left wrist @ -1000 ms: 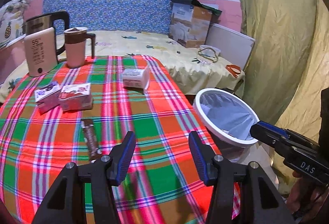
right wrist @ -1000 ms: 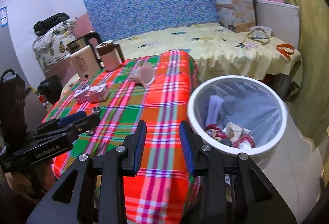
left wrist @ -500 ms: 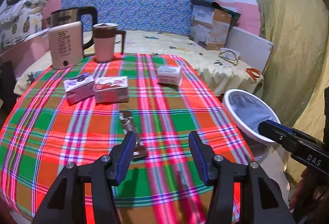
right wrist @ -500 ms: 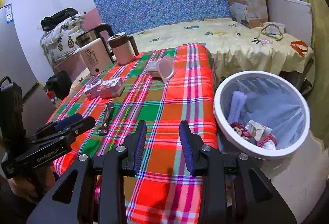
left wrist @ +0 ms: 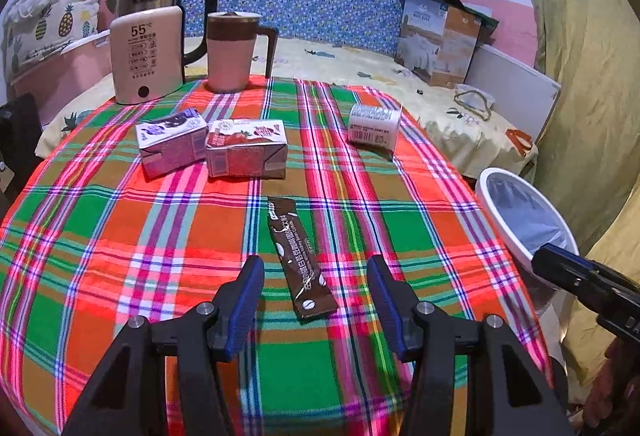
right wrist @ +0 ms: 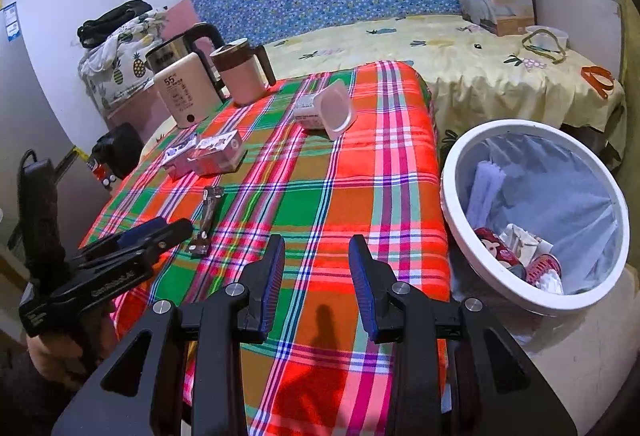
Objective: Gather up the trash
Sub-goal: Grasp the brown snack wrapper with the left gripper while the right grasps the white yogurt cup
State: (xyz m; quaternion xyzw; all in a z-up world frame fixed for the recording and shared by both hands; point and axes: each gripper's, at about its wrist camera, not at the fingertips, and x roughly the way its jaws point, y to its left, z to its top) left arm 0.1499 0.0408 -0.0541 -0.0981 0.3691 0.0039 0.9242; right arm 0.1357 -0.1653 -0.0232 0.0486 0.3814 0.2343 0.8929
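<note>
We are holding the left tool (left wrist: 316,282) wide apart over the plaid tabletop (left wrist: 120,228), gripping nothing; the brown sachet (left wrist: 300,260) is lying flat between its fingers, untouched. Two cartons (left wrist: 212,148) are lying at 11 o'clock from the sachet and a white cup (left wrist: 374,126) at 1 o'clock. The right tool (right wrist: 316,270) is standing partly apart and empty, with the white bin (right wrist: 536,216) at its 2 o'clock.

Each gripper, left gripper (left wrist: 315,290) and right gripper (right wrist: 316,270), has a black frame, silver screws and 2 blue ribbed pads (left wrist: 245,300); white lettering marks the bodies.
</note>
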